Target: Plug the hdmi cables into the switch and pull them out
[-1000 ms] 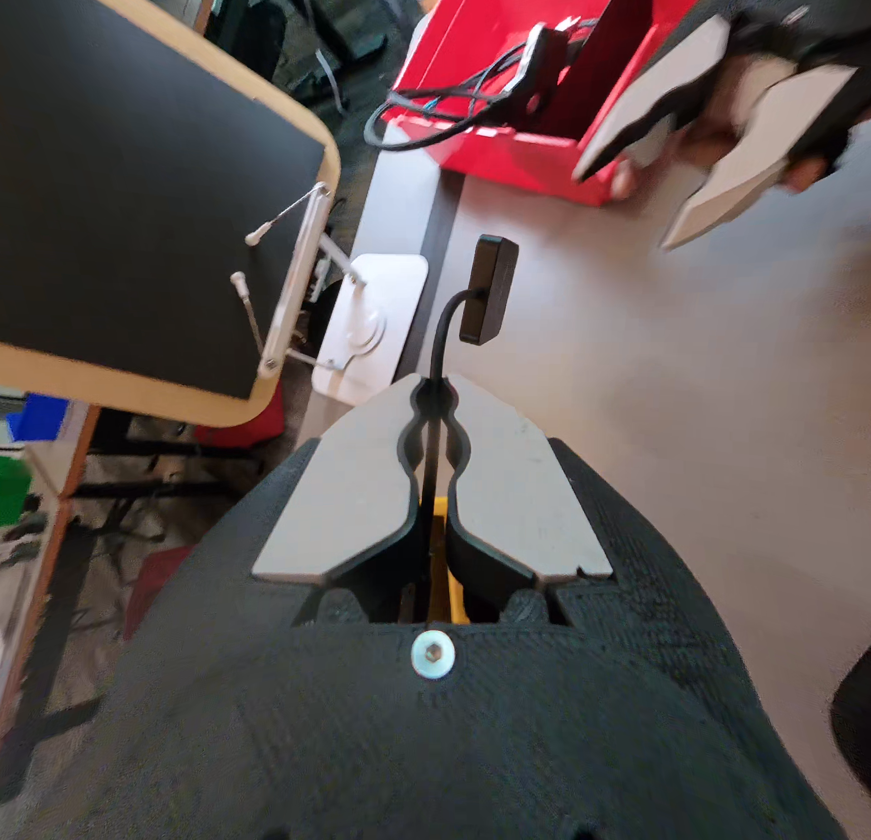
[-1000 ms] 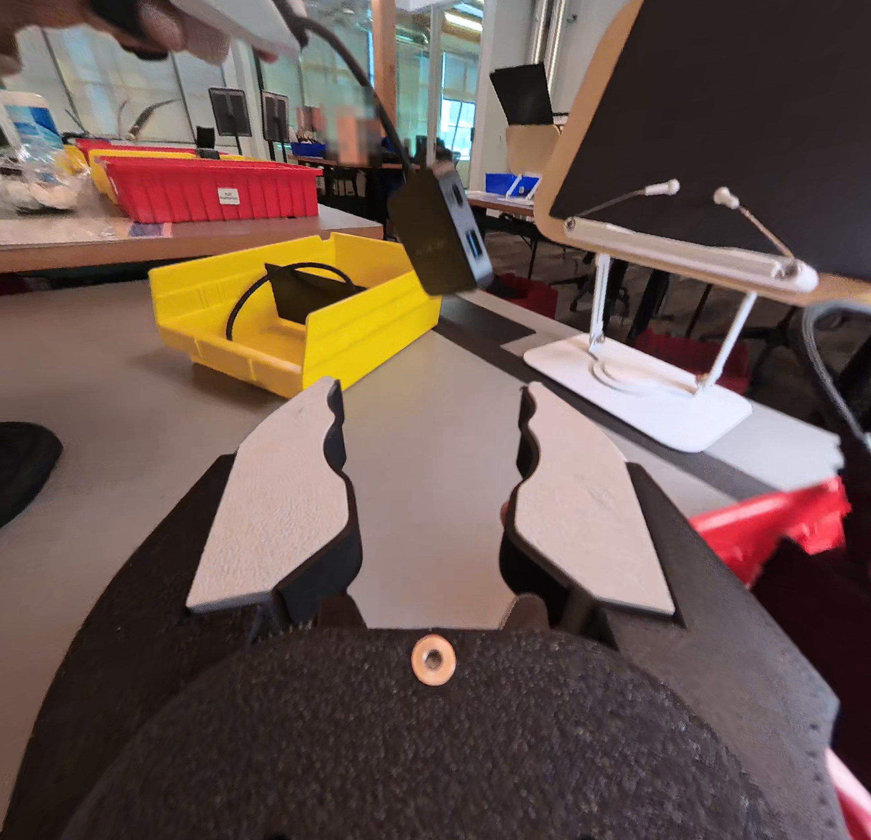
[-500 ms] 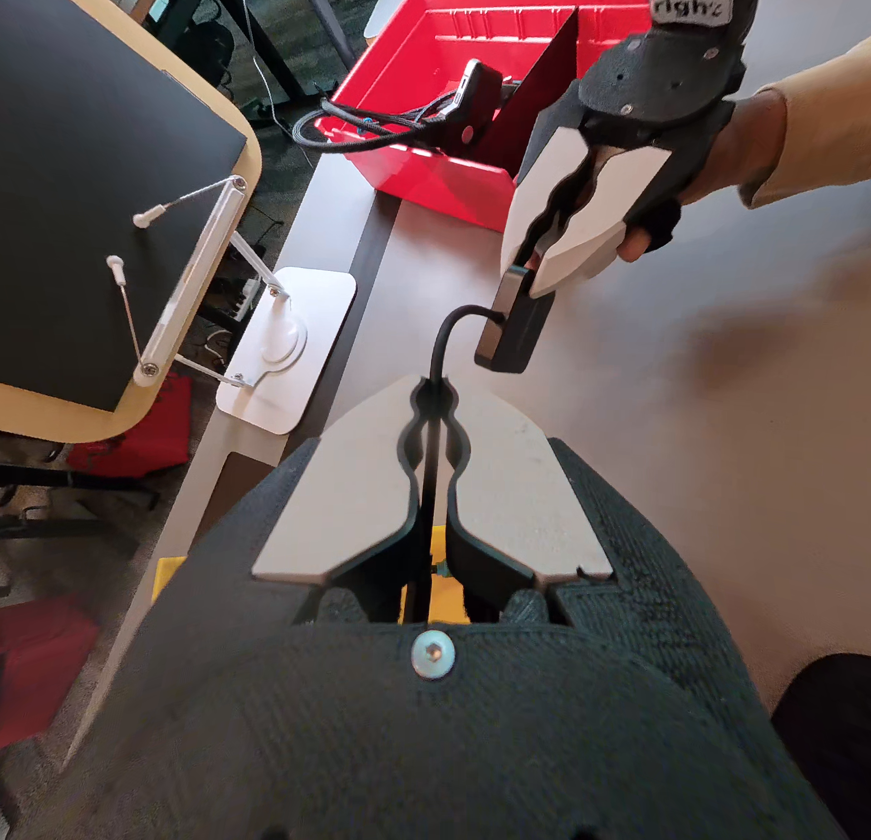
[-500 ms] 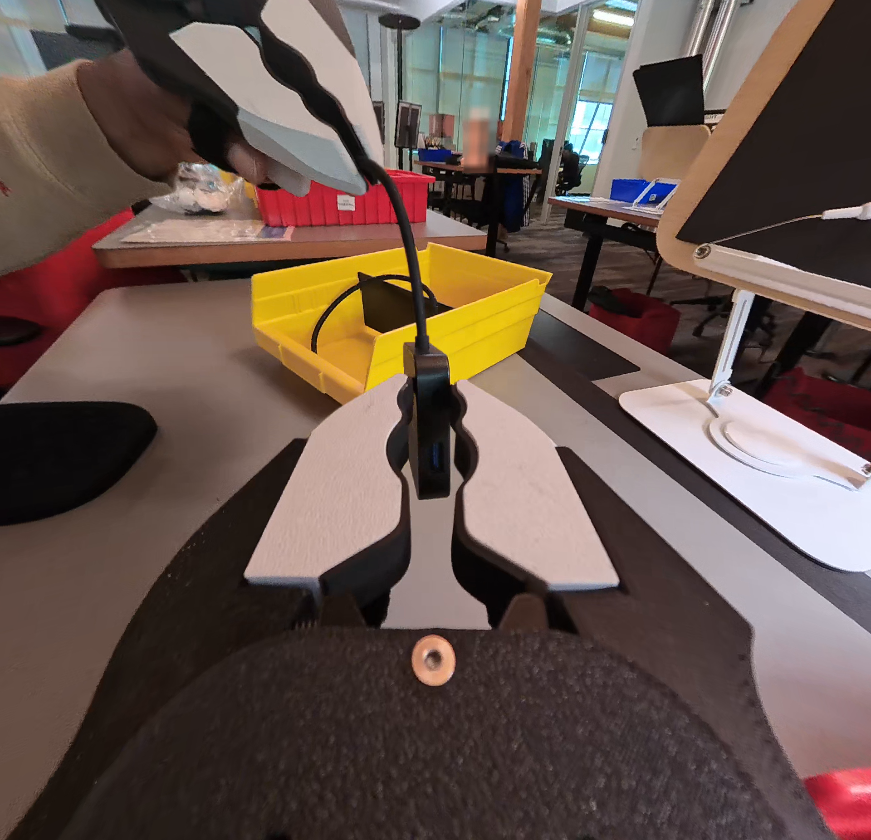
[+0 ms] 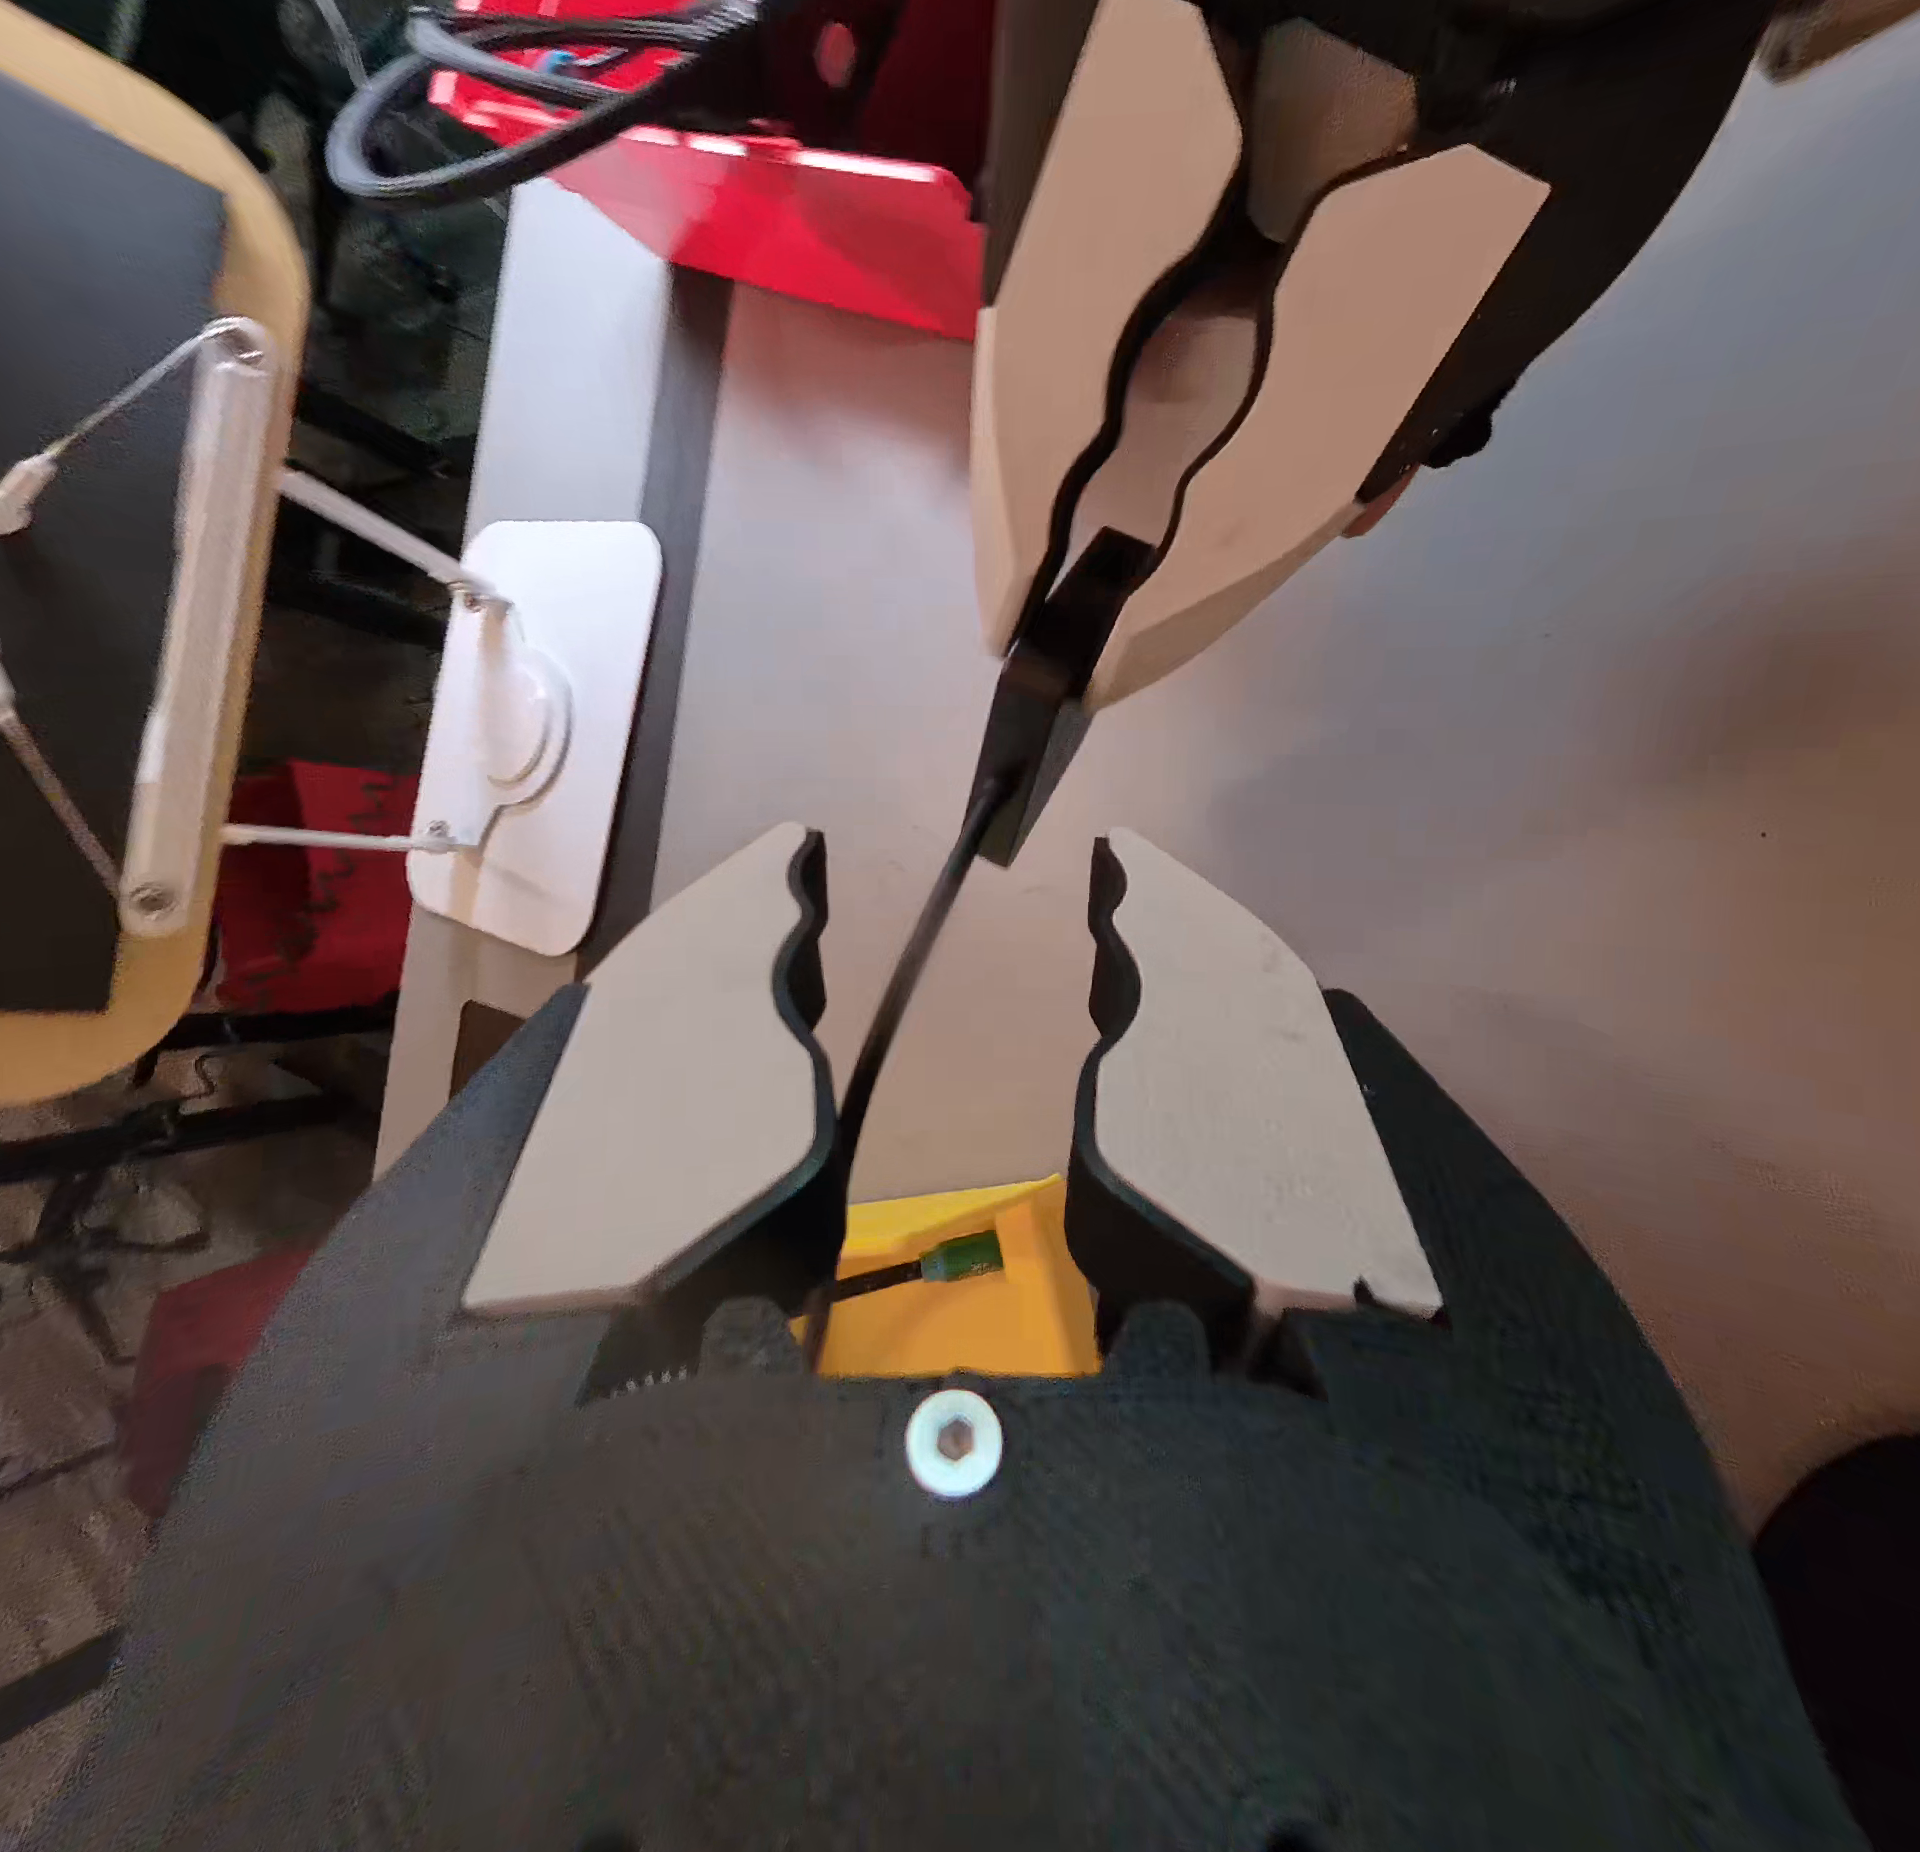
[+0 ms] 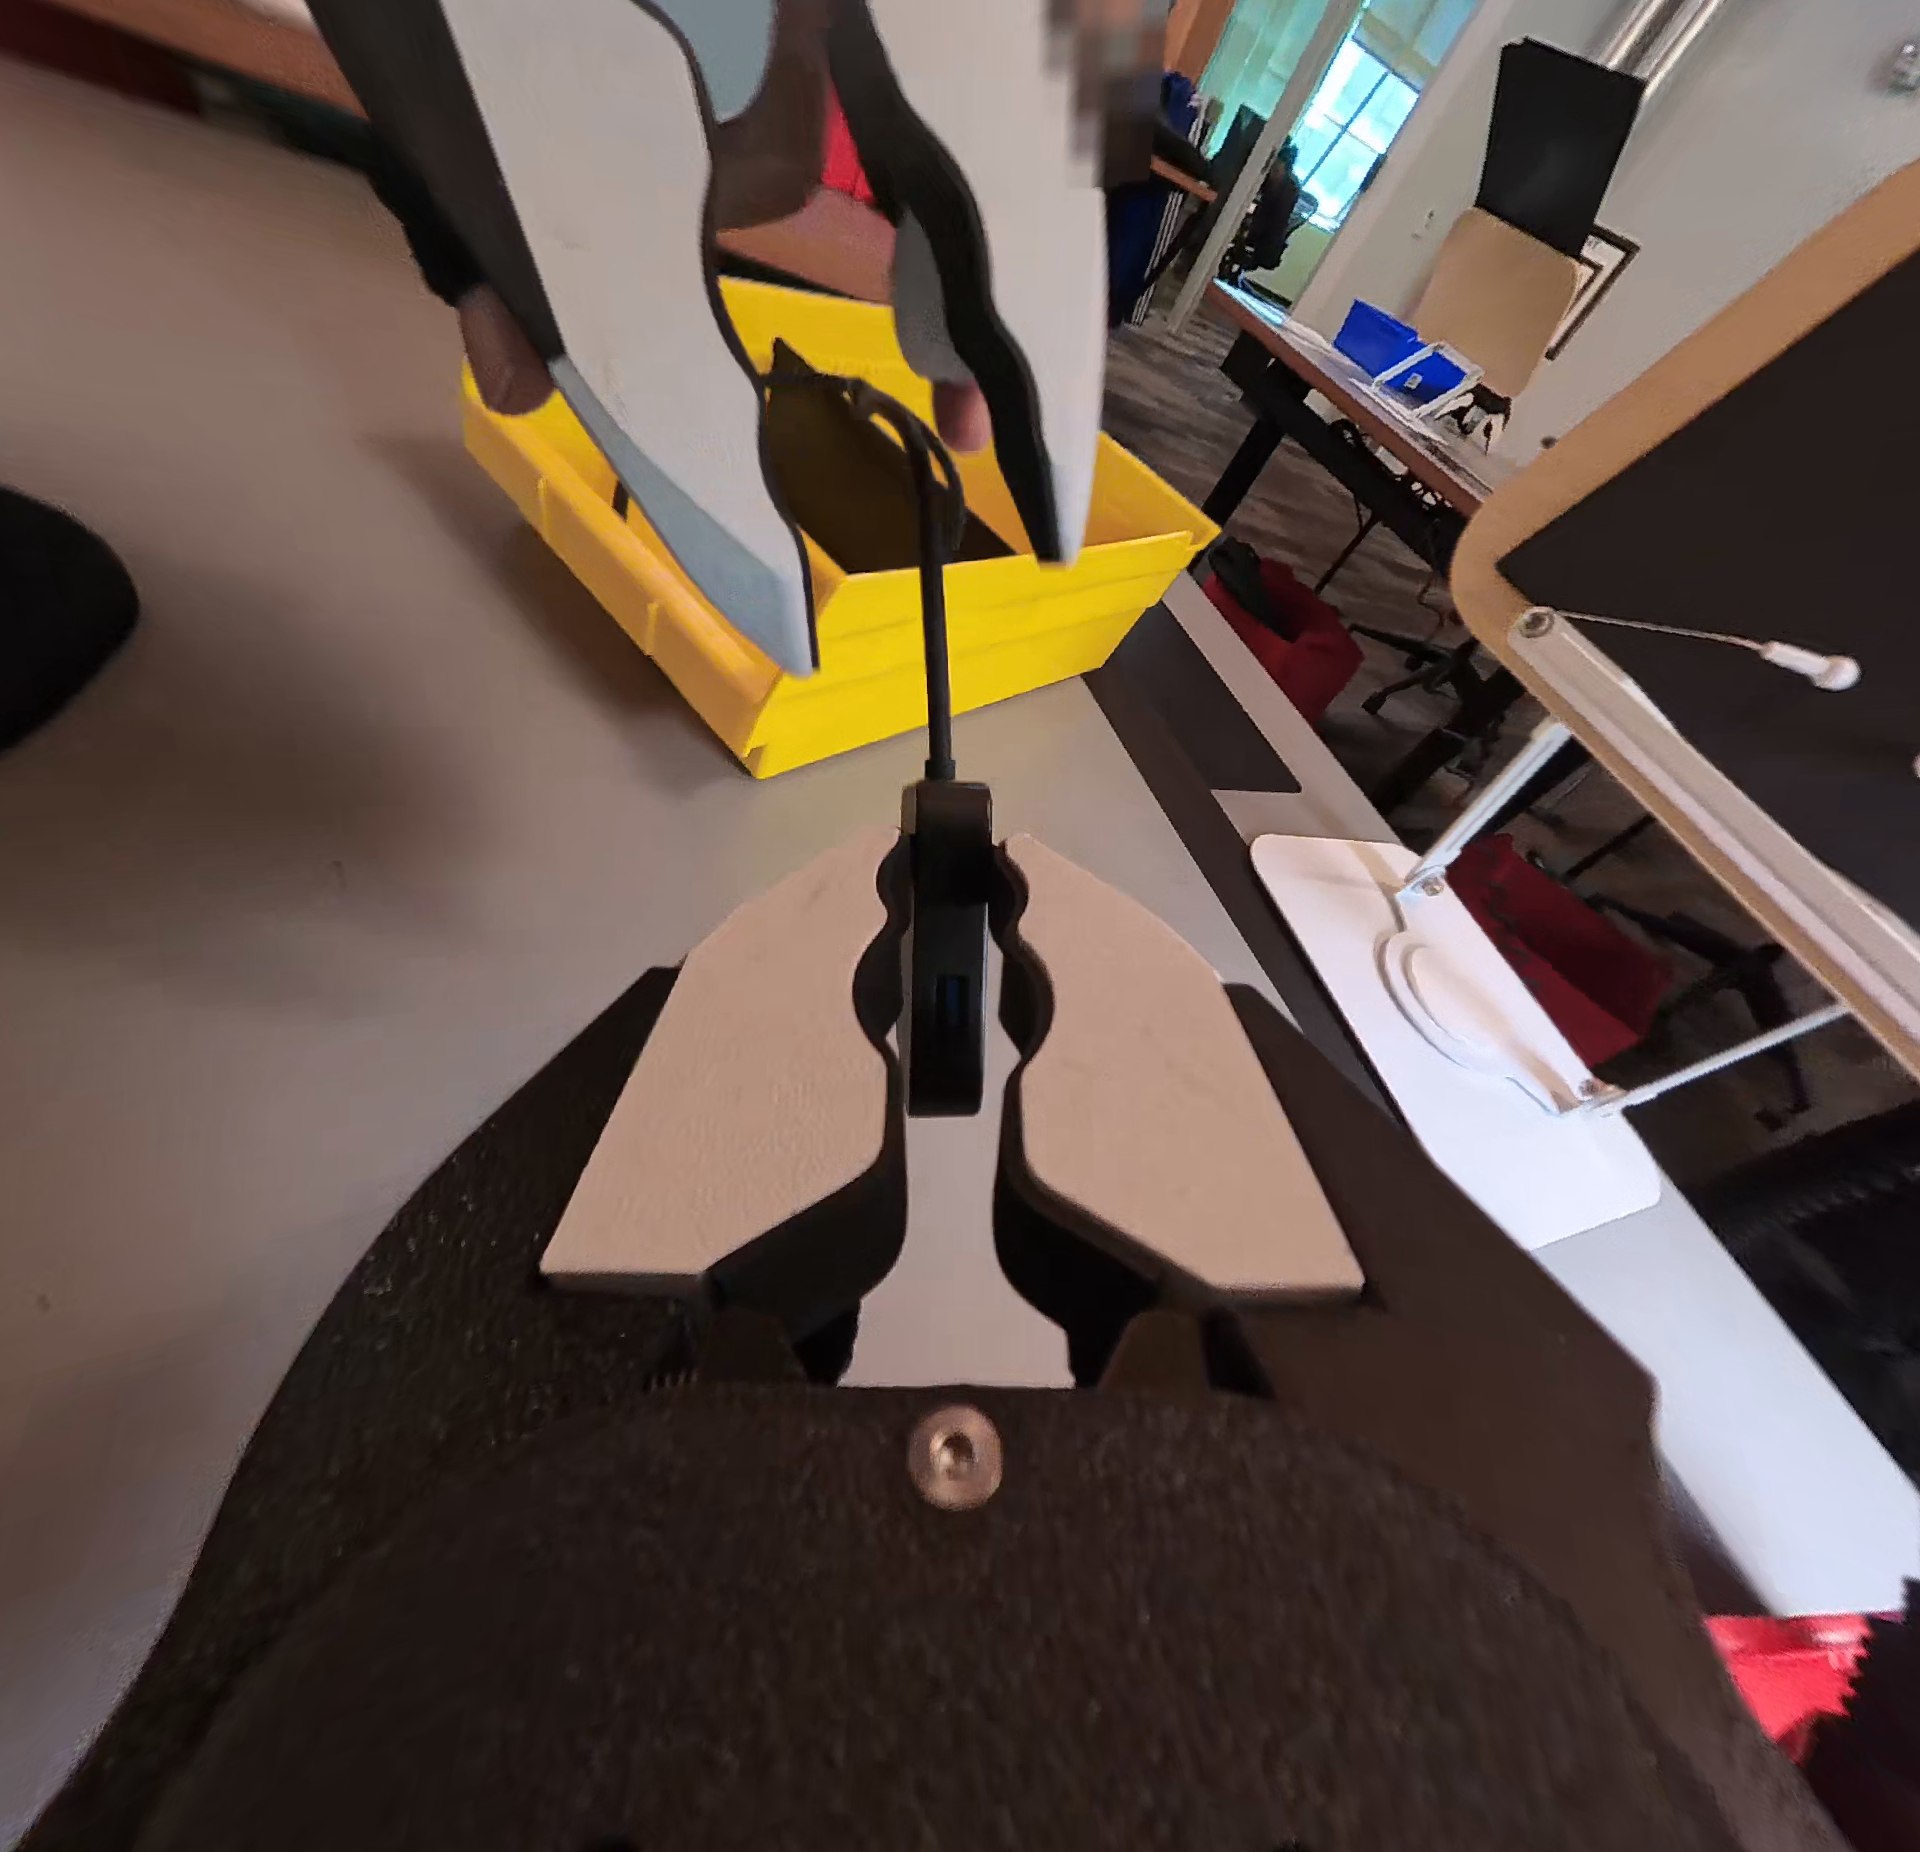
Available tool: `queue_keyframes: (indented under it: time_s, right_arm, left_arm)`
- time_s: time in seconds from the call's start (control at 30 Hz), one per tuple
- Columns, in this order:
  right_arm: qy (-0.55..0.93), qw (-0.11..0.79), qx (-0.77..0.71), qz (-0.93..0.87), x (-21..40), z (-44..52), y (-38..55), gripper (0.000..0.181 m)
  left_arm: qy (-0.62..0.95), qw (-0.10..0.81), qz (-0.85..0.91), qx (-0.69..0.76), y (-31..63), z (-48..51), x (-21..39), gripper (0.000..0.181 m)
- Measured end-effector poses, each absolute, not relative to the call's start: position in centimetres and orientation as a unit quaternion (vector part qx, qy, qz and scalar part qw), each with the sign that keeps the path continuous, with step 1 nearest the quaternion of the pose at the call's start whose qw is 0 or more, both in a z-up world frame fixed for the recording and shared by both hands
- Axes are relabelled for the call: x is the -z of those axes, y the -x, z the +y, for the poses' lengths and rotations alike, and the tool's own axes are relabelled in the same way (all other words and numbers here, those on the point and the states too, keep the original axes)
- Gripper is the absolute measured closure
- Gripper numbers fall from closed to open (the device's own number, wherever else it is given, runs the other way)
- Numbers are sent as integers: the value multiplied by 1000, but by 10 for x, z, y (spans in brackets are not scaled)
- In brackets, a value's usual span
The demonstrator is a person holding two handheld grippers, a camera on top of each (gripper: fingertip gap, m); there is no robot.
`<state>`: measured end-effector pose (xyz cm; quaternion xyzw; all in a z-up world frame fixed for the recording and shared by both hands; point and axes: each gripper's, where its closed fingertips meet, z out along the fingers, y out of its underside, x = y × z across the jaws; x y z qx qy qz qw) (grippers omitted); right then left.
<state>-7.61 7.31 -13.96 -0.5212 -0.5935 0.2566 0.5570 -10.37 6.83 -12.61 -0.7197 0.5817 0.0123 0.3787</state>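
Closest to the right wrist camera, the right gripper [image 6: 948, 867] has its two pale grey fingers closed nearly together on the small black rectangular switch [image 6: 943, 961], clamping its flat sides. The switch is held clear above the grey bench top [image 6: 312, 867], edge-on, its long axis running along the fingers and away from the camera; a blue port shows on its narrow upper edge. From its far end a thin black cable [image 6: 935, 607] rises and curves back toward the left gripper [image 6: 925, 607], which hangs above with its jaws spread wide and the cable passing loosely between them, touching neither as far as can be seen.

From the left wrist camera, the left gripper [image 5: 956, 846] stands wide open with the cable [image 5: 904, 981] running up through the gap close by its left finger. Beyond it the right gripper [image 5: 1049, 659] pinches the switch [image 5: 1039, 722], which points down toward the left gripper.

Farther off, a yellow plastic bin [image 6: 935, 639] sits on the bench toward its far edge. A red plastic bin [image 5: 790, 202] with black cables spilling over its rim sits at the bench's opposite end. A white tablet stand [image 6: 1455, 1054] rests along the bench's side edge.
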Motion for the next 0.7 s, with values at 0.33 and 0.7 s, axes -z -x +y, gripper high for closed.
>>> queue_keyframes:
  time_s: [0.33, 0.7]
  right_arm:
    - [477, 572, -260, -615, 131, 56, 78, 166]
    - [496, 512, -607, -351, 88, 90, 33, 132]
  left_arm:
    - [679, 370, 634, -9, 79, 68, 154, 166]
    - [643, 574, 386, 329, 56, 75, 75, 167]
